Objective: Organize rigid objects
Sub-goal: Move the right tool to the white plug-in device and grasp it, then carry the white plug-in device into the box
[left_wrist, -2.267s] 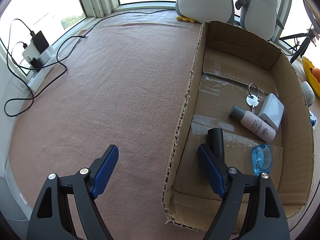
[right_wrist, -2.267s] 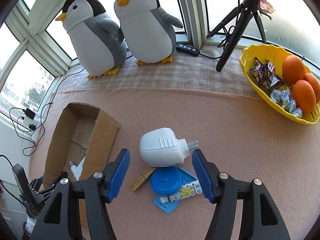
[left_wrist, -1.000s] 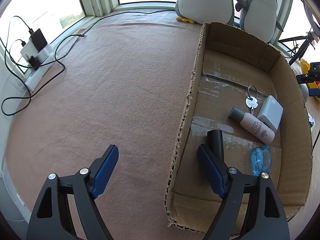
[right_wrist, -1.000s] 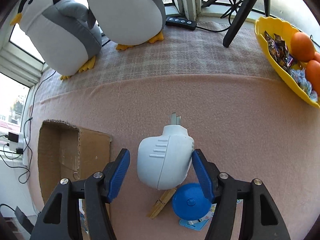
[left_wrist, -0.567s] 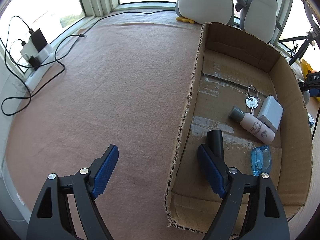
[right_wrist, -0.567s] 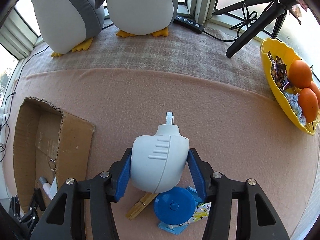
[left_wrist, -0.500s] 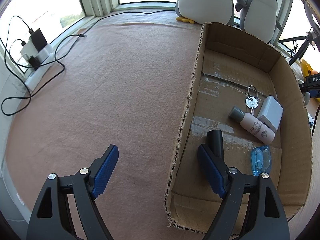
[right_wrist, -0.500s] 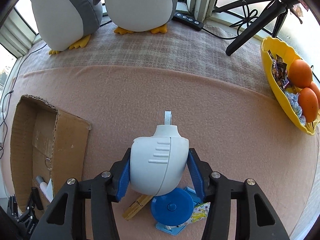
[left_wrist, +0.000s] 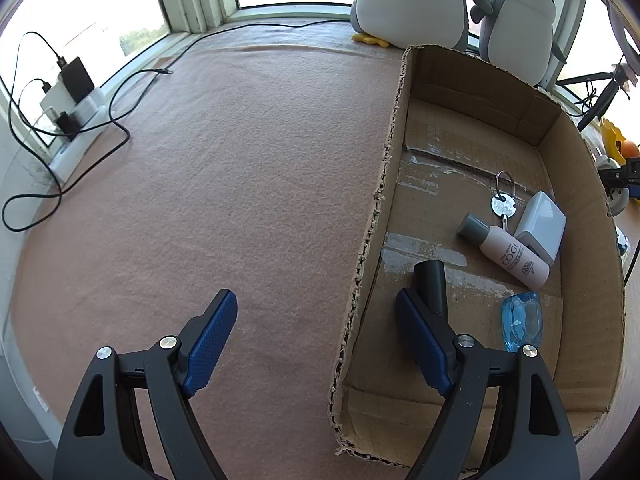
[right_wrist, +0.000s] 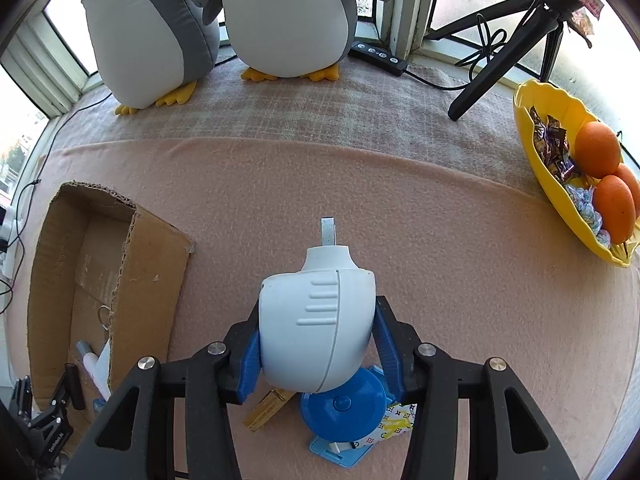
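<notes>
My right gripper (right_wrist: 316,344) is shut on a white rounded plug-in device (right_wrist: 320,320) with metal prongs pointing forward, held above the pink blanket. Below it lie a blue round disc (right_wrist: 340,408), a wooden clothespin (right_wrist: 266,408) and a blue flat case (right_wrist: 340,452). The open cardboard box (right_wrist: 152,280) is to its left. My left gripper (left_wrist: 316,340) is open and empty, straddling the box's left wall (left_wrist: 376,216). Inside the box are a pink bottle (left_wrist: 508,256), a white charger (left_wrist: 540,226), a key on a ring (left_wrist: 503,204), a black tube (left_wrist: 430,284) and a clear blue item (left_wrist: 522,320).
Two plush penguins (right_wrist: 224,24) stand at the window. A yellow bowl (right_wrist: 552,188) with oranges and sweets is at the right. A black tripod (right_wrist: 512,44) and a power strip (right_wrist: 378,54) are behind. A charger block with cables (left_wrist: 68,92) lies at the far left.
My right gripper has closed on the white plug-in device and lifted it off the blanket. My left gripper has stayed still and open.
</notes>
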Tool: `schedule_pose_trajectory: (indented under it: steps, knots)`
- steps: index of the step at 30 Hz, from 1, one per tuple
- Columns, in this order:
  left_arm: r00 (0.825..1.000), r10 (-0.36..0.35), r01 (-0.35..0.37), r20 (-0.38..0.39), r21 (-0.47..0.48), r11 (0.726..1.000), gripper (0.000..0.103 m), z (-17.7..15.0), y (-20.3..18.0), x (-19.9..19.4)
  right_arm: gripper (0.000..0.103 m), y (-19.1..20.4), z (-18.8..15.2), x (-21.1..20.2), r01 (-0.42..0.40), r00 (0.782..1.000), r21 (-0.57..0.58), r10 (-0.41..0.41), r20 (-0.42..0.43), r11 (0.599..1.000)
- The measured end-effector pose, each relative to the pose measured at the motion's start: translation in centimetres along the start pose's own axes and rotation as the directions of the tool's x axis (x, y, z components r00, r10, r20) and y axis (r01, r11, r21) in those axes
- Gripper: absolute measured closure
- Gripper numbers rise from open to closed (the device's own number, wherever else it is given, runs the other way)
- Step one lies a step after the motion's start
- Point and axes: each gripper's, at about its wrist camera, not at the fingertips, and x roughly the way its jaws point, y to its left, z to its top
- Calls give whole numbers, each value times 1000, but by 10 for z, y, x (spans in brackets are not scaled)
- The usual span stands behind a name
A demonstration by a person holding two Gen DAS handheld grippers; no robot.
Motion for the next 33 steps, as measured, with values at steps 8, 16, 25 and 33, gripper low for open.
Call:
schedule_pose_trajectory:
  steps: [8, 16, 25, 33]
  knots:
    - [1000, 1, -1, 1, 1, 1000, 20, 0, 1, 0, 58, 27, 1, -46, -54, 993, -63, 60, 98, 997]
    - [1000, -1, 1, 0, -2, 1000, 20, 0, 1, -1, 58, 76, 2, -66, -129, 980, -146, 149, 132, 981]
    - [1000, -1, 1, 0, -2, 1000, 20, 0, 1, -1, 58, 119, 2, -64, -157, 973, -207, 187, 136, 966]
    - [1000, -1, 1, 0, -2, 1000, 20, -1, 1, -1, 58, 143, 6, -44, -147, 978, -245, 177, 107, 958]
